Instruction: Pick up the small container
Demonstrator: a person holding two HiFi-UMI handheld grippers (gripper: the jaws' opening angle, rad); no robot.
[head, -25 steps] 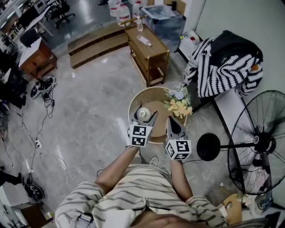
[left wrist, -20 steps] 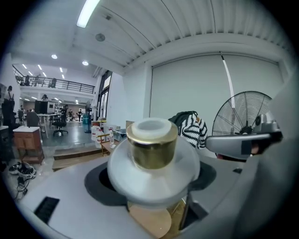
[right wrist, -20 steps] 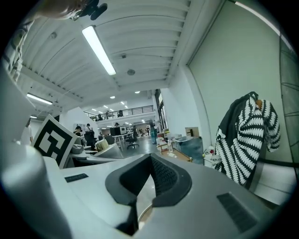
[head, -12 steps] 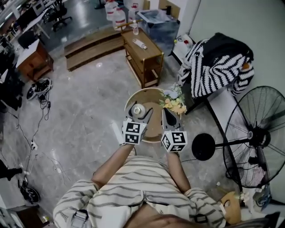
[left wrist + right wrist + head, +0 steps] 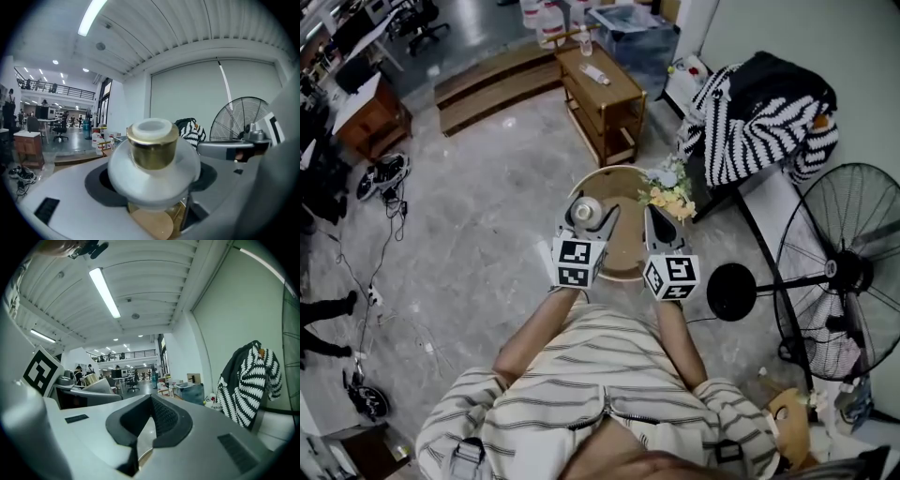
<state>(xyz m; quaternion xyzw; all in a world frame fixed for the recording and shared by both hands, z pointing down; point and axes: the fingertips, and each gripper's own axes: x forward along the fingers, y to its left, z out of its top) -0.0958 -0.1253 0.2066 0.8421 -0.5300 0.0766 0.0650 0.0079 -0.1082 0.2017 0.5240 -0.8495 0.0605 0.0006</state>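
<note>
Gripping small container [image 5: 140, 185], gold cap [image 5: 152, 151], w/ left gripper [image 5: 591, 209] jaws, right gripper [image 5: 150, 404] jaws clenched together

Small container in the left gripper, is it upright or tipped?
Upright. The small container sits in the left gripper with its gold-banded cap on top.

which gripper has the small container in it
The left gripper, shut on the small container with the gold band. The right gripper is shut with nothing between its jaws.

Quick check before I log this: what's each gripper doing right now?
Left gripper: closed on the small container.
Right gripper: closed, empty.
</note>
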